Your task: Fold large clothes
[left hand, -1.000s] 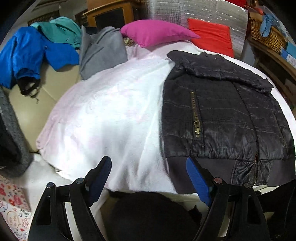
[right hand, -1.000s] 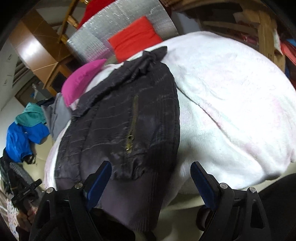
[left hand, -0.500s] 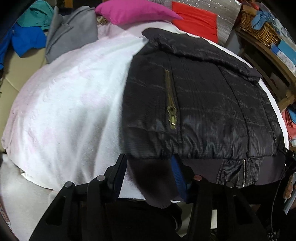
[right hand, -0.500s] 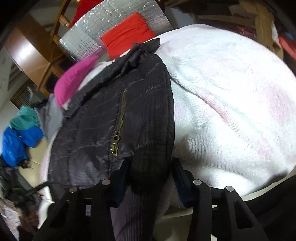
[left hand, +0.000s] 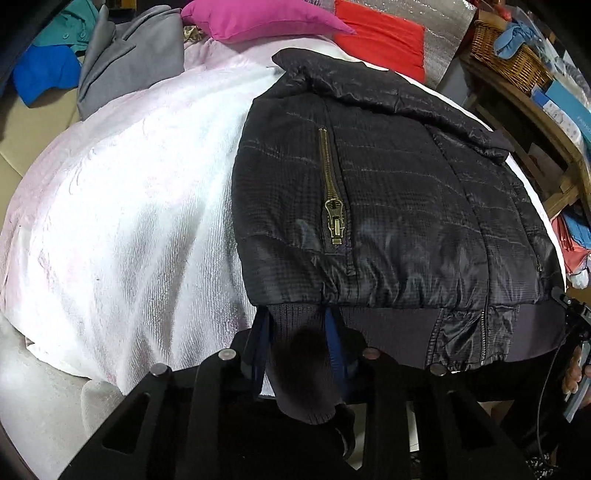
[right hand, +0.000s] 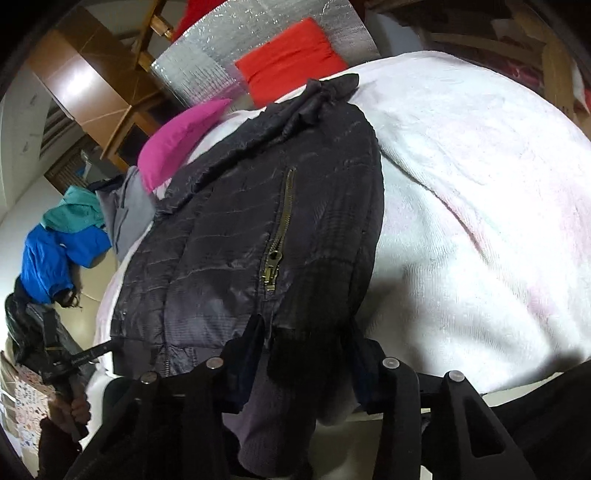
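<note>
**Jacket hem pinched at both corners**

Jacket point(left hand: 388, 192) hem is where both tools bite: the left gripper point(left hand: 299, 332) has just been closing and now pinches the ribbed knit band at one corner; the right gripper point(right hand: 306, 354) has clamped the opposite corner. Quilted, slick shell, soft and light, likely to slide; the knit band point(left hand: 388, 325) looks the surest hold. It lies flat on the white blanket point(left hand: 129, 206), stretching away towards the pink pillow point(left hand: 258, 18).

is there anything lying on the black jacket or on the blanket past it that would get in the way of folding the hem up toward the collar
Nothing visible does. Both claws, left claw and right claw, have just closed on the ribbed hem of the black jacket. Its top is bare; the pink pillow lies beyond the collar.
</note>
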`<state>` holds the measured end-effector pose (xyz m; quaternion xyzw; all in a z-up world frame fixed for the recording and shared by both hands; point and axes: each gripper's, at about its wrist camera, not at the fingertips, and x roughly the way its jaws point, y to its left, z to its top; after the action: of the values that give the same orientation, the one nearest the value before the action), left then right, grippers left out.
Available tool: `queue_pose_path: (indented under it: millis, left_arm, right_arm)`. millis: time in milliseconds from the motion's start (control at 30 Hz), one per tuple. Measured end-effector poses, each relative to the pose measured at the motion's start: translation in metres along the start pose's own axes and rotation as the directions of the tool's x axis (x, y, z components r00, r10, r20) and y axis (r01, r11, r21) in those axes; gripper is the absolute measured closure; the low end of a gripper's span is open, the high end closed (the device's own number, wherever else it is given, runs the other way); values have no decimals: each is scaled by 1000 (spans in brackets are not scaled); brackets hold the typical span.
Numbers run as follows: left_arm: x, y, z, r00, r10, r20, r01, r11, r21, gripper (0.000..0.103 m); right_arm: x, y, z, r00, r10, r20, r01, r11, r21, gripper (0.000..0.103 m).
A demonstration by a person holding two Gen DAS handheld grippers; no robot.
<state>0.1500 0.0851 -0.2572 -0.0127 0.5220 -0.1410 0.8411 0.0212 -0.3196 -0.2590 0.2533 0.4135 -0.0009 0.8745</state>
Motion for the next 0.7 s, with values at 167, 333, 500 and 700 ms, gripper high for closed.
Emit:
queue_pose_path:
  millis: [167, 333, 500, 700]
  left_arm:
    - [7, -2, 0, 1000, 21, -17, -21, 1000, 18, 58]
    - [-2, -8, 7, 1000, 11, 26, -11, 1000, 18, 89]
    - [-34, -14, 23, 993, -58, 99, 57, 998, 18, 93]
    - [-72, -7, 70, 972, -144, 188, 152, 988, -29, 93]
  right_arm:
    - [24, -2, 1, 996, -29, -81, 33, 998, 44, 53]
    - [6, 21, 8, 1000, 20, -2, -20, 998, -65, 83]
    - [-21, 44, 30, 989, 115, 89, -107, 990, -94, 85]
    - [-39, 64, 69, 961, 203, 187, -185, 977, -109, 86]
